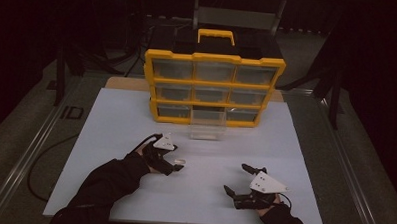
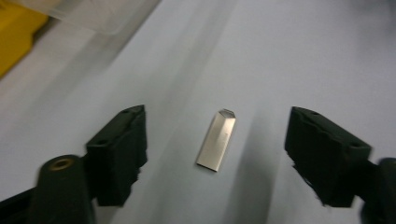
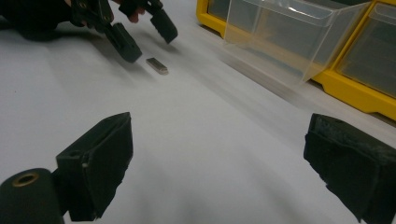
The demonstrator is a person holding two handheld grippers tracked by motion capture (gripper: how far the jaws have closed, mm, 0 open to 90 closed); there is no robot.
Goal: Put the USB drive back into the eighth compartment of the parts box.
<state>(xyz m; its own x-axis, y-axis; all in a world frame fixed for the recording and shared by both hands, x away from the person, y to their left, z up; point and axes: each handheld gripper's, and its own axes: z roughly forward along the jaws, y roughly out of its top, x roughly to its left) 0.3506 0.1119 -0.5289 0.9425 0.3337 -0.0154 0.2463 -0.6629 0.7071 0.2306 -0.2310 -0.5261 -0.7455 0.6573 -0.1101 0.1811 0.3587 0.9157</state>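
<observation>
Silver and flat, the little metal piece (image 2: 217,139) lies on the white table (image 2: 299,56), right between the two black jaws of your left gripper (image 2: 212,154). Those jaws stand apart and don't touch it. Your right gripper (image 3: 219,172) is well away from it, jaws wide apart and holding nothing, near the clear drawer (image 3: 280,32).

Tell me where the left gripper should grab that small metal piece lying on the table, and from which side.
Probably across its two long edges, near the middle, coming straight down from above. The metal piece lies flat on the white table, thin and elongated with one tapered end, so the narrow width suits the jaws best. The left gripper already straddles it that way, open and apart from it.
</observation>
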